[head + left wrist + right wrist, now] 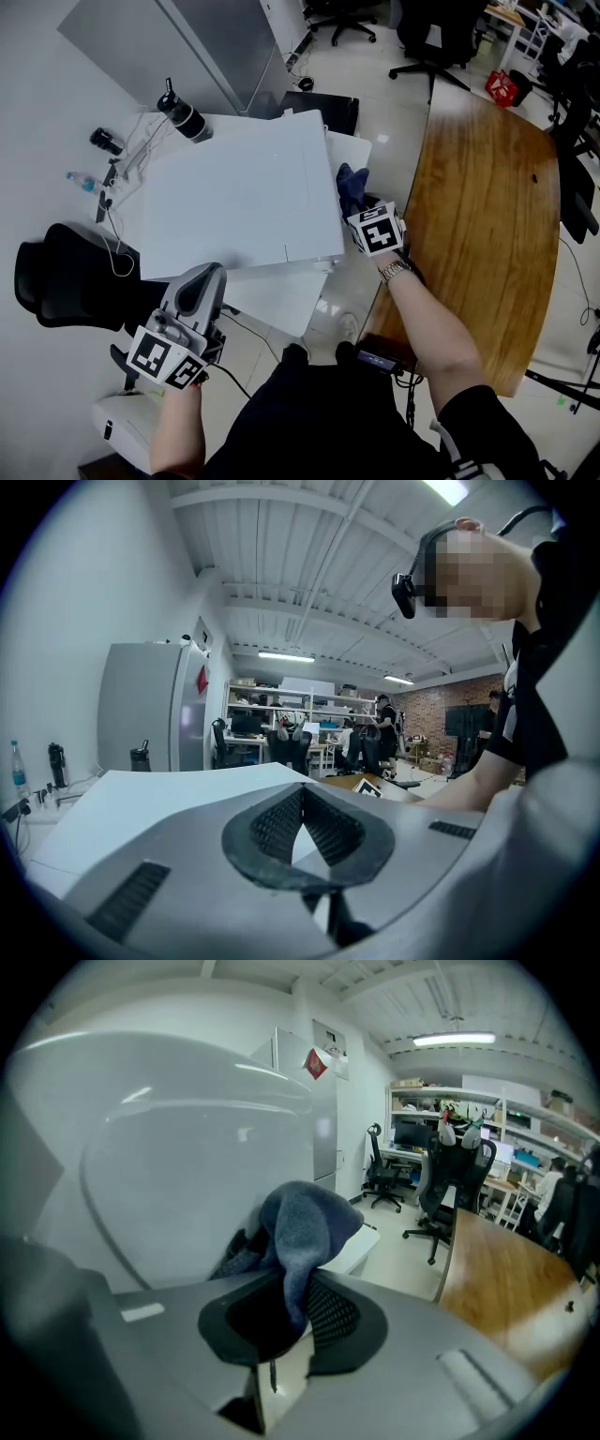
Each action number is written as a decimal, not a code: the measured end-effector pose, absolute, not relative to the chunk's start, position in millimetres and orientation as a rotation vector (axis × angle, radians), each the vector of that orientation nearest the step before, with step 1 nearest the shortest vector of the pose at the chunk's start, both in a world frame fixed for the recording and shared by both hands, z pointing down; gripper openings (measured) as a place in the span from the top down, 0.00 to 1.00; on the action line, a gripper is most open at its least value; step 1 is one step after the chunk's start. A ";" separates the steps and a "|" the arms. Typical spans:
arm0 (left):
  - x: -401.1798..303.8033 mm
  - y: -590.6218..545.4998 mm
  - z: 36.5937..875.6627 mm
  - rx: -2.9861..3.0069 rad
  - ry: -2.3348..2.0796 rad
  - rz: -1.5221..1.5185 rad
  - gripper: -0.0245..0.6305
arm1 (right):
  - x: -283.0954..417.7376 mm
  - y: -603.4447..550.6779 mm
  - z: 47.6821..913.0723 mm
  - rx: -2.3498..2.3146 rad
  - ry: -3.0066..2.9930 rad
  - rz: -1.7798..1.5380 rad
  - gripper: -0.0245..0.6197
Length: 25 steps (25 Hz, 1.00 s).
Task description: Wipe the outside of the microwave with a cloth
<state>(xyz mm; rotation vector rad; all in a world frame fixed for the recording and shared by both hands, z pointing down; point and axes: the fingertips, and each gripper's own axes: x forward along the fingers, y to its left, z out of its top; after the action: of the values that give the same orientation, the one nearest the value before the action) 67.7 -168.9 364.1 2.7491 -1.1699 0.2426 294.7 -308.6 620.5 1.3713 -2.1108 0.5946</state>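
The white microwave (244, 197) fills the middle of the head view, seen from above. My right gripper (359, 208) is at its right side wall, shut on a blue cloth (352, 184) that is bunched against that wall. In the right gripper view the cloth (305, 1227) sticks out of the closed jaws of the right gripper (292, 1314), close to the pale microwave side (187, 1176). My left gripper (206, 277) hovers near the microwave's front left corner, shut and empty. In the left gripper view the left gripper (302, 825) points across the microwave top (159, 803).
A wooden table (487, 216) stands close to the right of the microwave. A black bottle (183, 117), a water bottle (82, 180) and cables lie behind it on the left. A black chair (66, 277) is at the left; a grey cabinet (187, 37) is beyond.
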 end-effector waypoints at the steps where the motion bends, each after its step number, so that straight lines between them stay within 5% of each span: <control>1: 67.2 -168.8 364.8 2.745 -1.174 0.243 0.96 | 294.9 -308.9 623.9 1.366 -2.106 0.596 0.86; 25: 52.4 -155.7 371.4 2.698 -1.238 0.244 0.96 | 316.0 -303.3 654.7 1.349 -1.974 0.625 0.86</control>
<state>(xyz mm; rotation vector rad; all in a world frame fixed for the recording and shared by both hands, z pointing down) 52.4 -155.7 371.4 2.6982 -1.2376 0.2443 316.0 -303.3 654.7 1.3485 -1.9737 0.6254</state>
